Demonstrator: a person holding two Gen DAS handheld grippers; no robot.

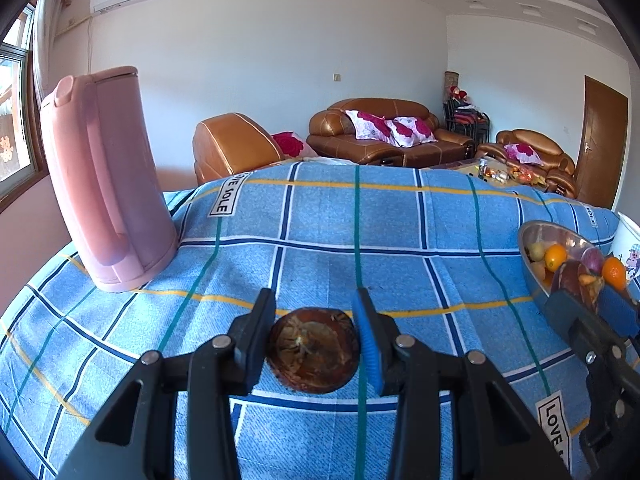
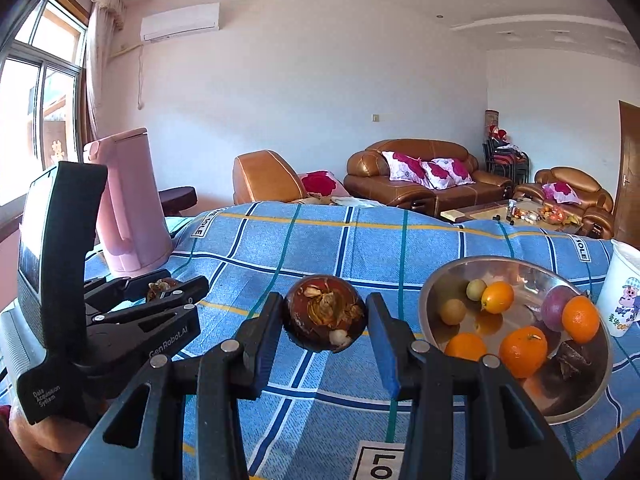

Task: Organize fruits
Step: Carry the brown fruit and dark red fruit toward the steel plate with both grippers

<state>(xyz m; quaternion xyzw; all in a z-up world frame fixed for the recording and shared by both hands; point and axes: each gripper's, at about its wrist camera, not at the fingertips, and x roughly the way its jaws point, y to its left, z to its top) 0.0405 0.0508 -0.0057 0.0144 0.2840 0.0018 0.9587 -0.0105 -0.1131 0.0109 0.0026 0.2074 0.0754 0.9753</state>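
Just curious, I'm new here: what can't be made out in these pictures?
Left wrist view: bowl partly hidden behind the right gripper.
Both views: white cup cut off by the right edge.
Right wrist view: coffee-table clutter, too small to identify.

My right fingers covered the sides of the brown fruit between them. The white cup was cut off by the picture's edge. The clutter on the far coffee table was too small to identify.
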